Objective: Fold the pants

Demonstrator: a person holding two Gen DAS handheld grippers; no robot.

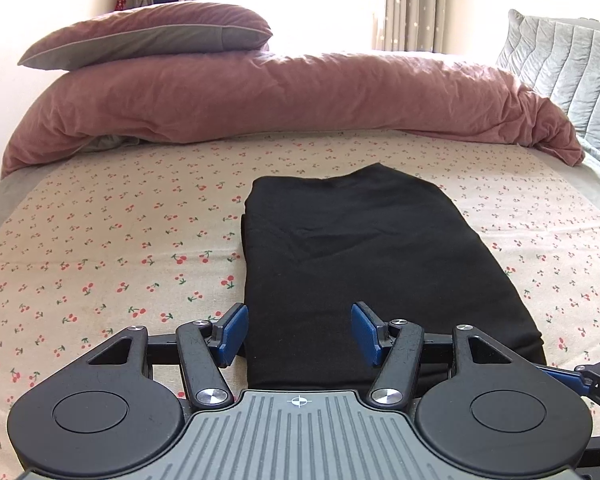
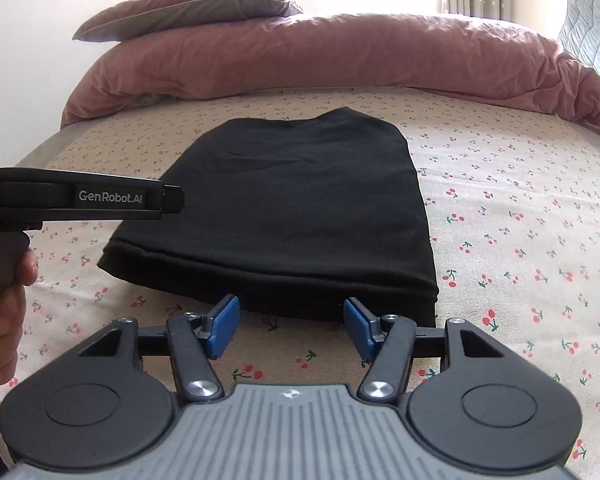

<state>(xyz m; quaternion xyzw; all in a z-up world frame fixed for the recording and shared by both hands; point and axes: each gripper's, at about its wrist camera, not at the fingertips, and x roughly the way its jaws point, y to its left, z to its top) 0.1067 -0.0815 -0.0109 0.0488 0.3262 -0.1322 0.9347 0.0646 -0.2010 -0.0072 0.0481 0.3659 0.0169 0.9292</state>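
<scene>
Black pants (image 2: 300,208) sit folded on the bed (image 2: 520,208) just ahead of both gaping, empty claws, left claw (image 1: 299,334) and right claw (image 2: 290,326), so a careless nudge could easily undo the stack.

The left gripper (image 2: 80,200) is running off the right wrist view's left edge; its own body is hiding the near hem of the pants (image 1: 360,260) at lower centre.

Cherry-print bed sheet (image 1: 100,240), pink duvet (image 1: 260,96), bright curtained window (image 1: 320,4)
</scene>
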